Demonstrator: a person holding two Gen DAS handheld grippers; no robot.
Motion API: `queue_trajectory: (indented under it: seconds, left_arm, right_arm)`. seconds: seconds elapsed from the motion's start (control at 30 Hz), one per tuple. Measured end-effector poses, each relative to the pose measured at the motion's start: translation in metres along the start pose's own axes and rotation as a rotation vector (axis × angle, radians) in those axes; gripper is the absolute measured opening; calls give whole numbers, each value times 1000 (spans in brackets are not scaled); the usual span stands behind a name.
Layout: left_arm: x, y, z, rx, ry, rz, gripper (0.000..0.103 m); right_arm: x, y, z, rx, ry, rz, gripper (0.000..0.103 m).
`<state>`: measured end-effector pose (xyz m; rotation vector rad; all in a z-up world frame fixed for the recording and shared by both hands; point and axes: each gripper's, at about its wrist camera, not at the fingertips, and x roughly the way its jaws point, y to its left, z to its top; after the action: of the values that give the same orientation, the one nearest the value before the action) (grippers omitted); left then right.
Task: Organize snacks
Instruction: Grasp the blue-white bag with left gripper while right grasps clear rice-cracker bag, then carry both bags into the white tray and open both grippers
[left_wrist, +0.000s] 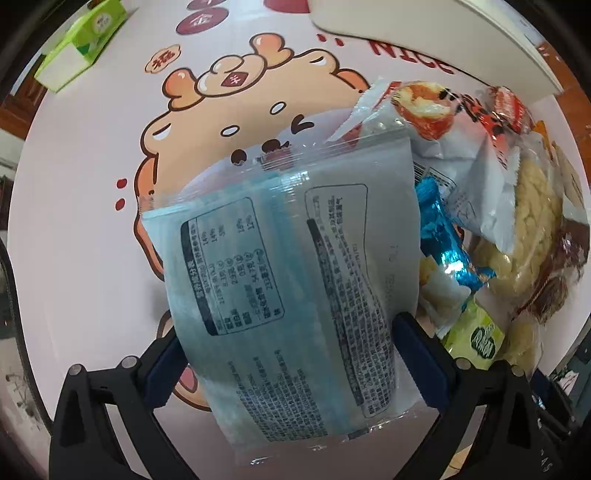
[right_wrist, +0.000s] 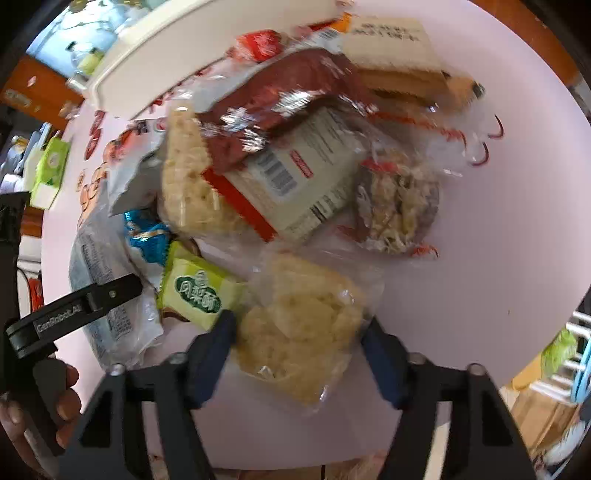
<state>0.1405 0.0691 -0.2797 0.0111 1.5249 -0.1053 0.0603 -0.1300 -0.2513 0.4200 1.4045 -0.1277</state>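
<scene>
The left gripper (left_wrist: 288, 354) has its jaws gripping a pale blue packet (left_wrist: 284, 266); the right gripper (right_wrist: 299, 354) jaws straddle a rice cracker pack (right_wrist: 299, 332), unclosed. Ahead of them, the snack pile (right_wrist: 295, 166) remains unsorted on the worktop (right_wrist: 480, 258).

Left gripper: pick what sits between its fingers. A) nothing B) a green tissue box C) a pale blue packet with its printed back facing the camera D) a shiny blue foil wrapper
C: the left gripper has its blue pads on both sides of the pale blue packet, nutrition table facing the camera.
</scene>
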Motion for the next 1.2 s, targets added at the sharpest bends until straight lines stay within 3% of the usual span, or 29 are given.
queue_trajectory:
  seconds: [0.2, 0.4, 0.57, 0.8, 0.97, 1.2]
  left_arm:
    - [-15, 1, -15, 31, -3, -46, 89]
    - [-37, 11, -38, -26, -25, -50, 89]
    - [-91, 6, -49, -61, -156, -26, 89]
    - [-188, -41, -53, -75, -382, 6, 89]
    - [-238, -83, -20, -64, -530, 88, 90]
    - [-307, -119, 15, -41, -677, 209, 90]
  right_arm:
    - [-11, 1, -11, -45, -6, 10, 57]
    - [-44, 1, -1, -159, -73, -8, 56]
    - [-74, 0, 10, -265, -132, 5, 56]
    - [-130, -10, 43, -426, -247, 45, 56]
    - [-180, -17, 84, -544, -357, 64, 56]
    - [-245, -7, 163, -635, -536, 65, 57]
